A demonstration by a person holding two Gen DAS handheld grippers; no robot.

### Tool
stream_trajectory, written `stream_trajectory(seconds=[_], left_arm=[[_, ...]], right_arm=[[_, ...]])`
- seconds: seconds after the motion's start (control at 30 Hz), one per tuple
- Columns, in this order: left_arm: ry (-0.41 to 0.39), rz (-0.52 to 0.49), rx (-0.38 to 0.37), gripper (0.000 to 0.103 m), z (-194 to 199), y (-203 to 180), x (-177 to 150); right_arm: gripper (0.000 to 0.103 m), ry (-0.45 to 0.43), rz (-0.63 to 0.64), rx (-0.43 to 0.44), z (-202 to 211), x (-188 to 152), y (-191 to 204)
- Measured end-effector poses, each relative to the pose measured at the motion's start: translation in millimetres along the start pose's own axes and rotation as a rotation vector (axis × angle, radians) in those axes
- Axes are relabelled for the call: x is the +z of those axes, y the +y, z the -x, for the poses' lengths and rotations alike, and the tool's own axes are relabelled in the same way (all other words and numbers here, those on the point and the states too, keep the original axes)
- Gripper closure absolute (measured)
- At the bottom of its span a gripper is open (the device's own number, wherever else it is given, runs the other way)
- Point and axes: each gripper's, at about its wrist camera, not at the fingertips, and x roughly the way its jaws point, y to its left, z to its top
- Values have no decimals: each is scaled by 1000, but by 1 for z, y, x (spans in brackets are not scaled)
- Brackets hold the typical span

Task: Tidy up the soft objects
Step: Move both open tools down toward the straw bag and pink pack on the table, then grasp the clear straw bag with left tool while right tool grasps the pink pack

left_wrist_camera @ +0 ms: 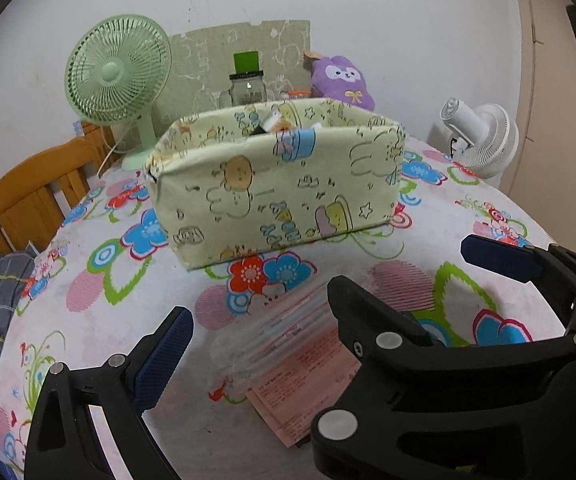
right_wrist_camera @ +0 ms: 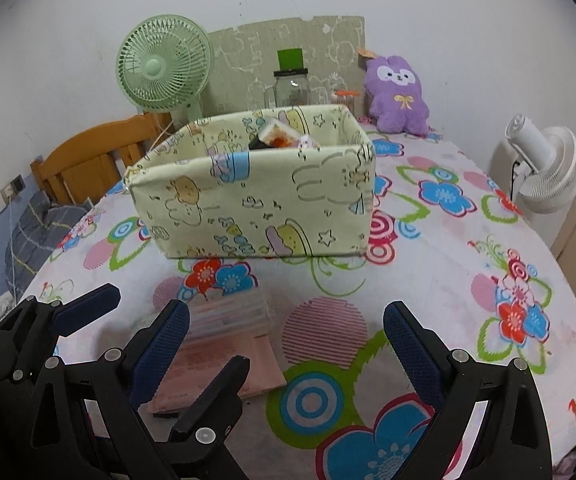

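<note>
1. Pale-yellow cartoon-print fabric covers the storage box [left_wrist_camera: 275, 184], which stands in the middle of the surface [left_wrist_camera: 428, 216] on a flowered cloth; a few small items poke above its rim.
2. Just in front of the box lies a soft clear packet [left_wrist_camera: 283, 344] with pink printed paper, flat on the cloth.
3. Left tool [left_wrist_camera: 328, 320]: its blue-padded fingers [left_wrist_camera: 163, 356] are spread wide, hovering low over the packet, one on either side of it, not touching as far as I can see.
4. Right tool [right_wrist_camera: 288, 344]: fingers likewise spread apart, holding nothing, just beside the left tool and to the right of the packet.
5. At the back, against the wall, stand a green fan [right_wrist_camera: 163, 70], a glass jar [right_wrist_camera: 292, 88] and a purple plush toy [right_wrist_camera: 398, 96].
6. White fan [right_wrist_camera: 544, 168] sits at the right edge; a wooden chair [left_wrist_camera: 35, 196] is at the left.
</note>
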Motion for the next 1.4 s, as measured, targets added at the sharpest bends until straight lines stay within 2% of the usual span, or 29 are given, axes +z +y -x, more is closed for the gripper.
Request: stream_trajectory(seconds=[0.13, 0.37, 0.5, 0.8, 0.87, 1.03, 1.27, 1.4], left_arm=[[22, 6, -4, 3, -4, 2, -5], [10, 3, 43, 3, -11, 8, 0], [34, 4, 23, 6, -18, 11, 4], [66, -5, 0, 30, -29, 14, 5], [72, -16, 2, 45, -32, 12, 6], [84, -33, 4, 64, -33, 10, 5], [85, -23, 15, 78, -28, 12, 3], [85, -10, 16, 82, -24, 14, 1]], right_arm=[[4, 27, 5, 2, -6, -5, 1], [4, 41, -20, -3, -13, -4, -2], [4, 49, -43, -13, -17, -2, -6], [4, 61, -37, -15, -30, 1, -2], [4, 63, -38, -14, -32, 2, -2], [4, 75, -42, -23, -35, 2, -4], [4, 72, -31, -13, -32, 0, -1], [4, 66, -22, -10, -28, 0, 3]])
